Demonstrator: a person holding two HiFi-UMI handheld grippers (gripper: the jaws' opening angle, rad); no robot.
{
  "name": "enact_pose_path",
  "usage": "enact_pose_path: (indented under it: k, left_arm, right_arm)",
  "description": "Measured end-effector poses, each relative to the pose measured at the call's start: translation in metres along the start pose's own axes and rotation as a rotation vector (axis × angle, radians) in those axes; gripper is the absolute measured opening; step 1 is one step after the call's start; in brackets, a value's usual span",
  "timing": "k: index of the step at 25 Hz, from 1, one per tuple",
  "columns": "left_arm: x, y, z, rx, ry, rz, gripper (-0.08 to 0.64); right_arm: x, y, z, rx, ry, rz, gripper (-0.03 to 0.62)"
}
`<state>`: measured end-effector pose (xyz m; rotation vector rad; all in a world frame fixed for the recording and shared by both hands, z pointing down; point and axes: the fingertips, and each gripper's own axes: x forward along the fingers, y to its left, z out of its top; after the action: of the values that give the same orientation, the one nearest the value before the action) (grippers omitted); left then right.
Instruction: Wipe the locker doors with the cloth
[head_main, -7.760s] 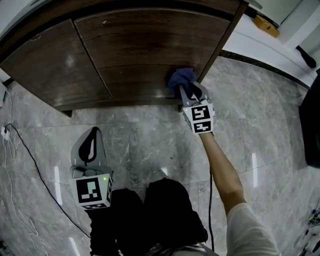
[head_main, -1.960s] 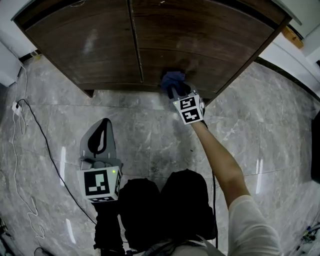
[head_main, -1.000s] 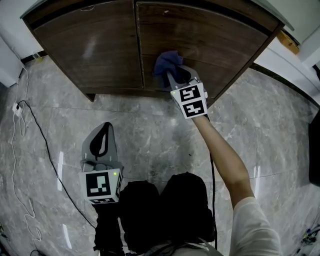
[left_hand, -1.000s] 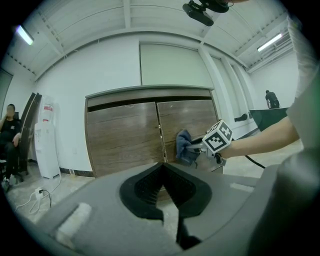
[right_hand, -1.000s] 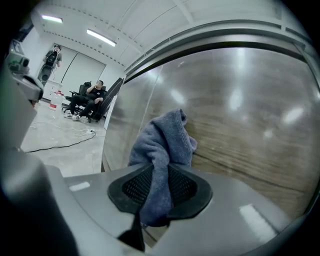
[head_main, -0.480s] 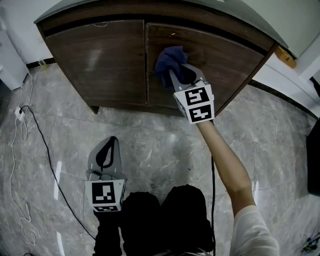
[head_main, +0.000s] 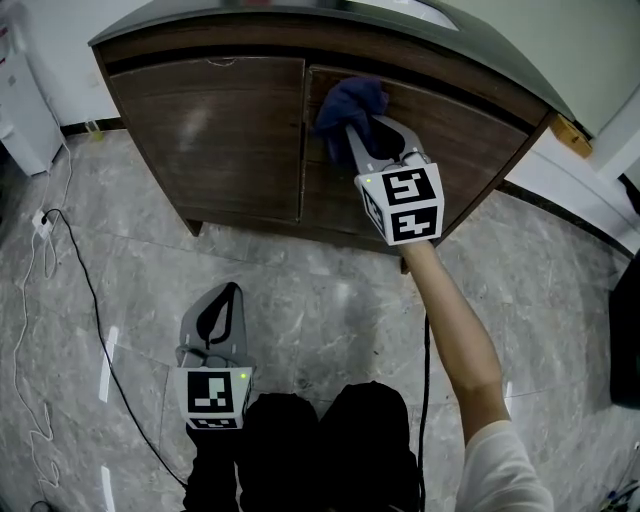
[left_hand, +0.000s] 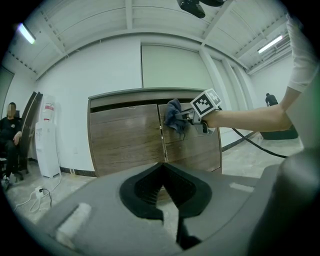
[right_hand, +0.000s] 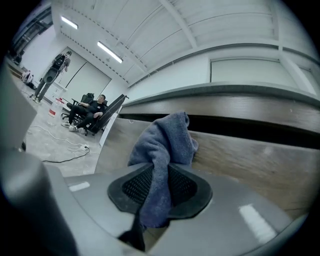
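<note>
A low dark-wood locker has a left door (head_main: 215, 130) and a right door (head_main: 450, 130). My right gripper (head_main: 365, 125) is shut on a blue cloth (head_main: 348, 103) and presses it against the top left corner of the right door, close to the seam. The cloth (right_hand: 162, 150) bunches up between the jaws against the wood. From the left gripper view the cloth (left_hand: 174, 115) shows on the door near the top. My left gripper (head_main: 217, 318) hangs low over the floor, shut and empty, well back from the locker.
Grey marble floor (head_main: 320, 300) lies in front of the locker. A white cable (head_main: 55, 300) runs along the floor at the left. A white appliance (left_hand: 47, 135) stands left of the locker, and a seated person (left_hand: 7, 135) is beyond it. My legs (head_main: 320, 440) are below.
My right gripper has carried the cloth up the right door, from the bottom edge to the top corner near the seam. The left gripper stays low.
</note>
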<state>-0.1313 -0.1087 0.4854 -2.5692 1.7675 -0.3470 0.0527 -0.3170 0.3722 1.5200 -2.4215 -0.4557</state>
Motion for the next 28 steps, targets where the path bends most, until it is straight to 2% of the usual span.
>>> enact_pose_path:
  k: [5,9,17,28]
  left_arm:
    - [0.001,-0.002,-0.001,-0.004,0.000,-0.004,0.000]
    - [0.000,-0.003,-0.003,-0.004,0.000,-0.004,0.000]
    - [-0.009,0.003,-0.004,0.000,-0.004,0.016,0.000]
    - [-0.013,0.005,-0.013,-0.002,0.008,0.020,0.000]
  right_arm:
    - [0.005,-0.002,0.021,-0.010,-0.034,-0.003,0.087]
    - [0.007,0.002,0.021,-0.053,-0.049,-0.025,0.087]
    - [0.010,0.015,-0.004,-0.029,-0.038,-0.026,0.087]
    - [0.014,0.046,-0.061,-0.004,0.036,0.018,0.086]
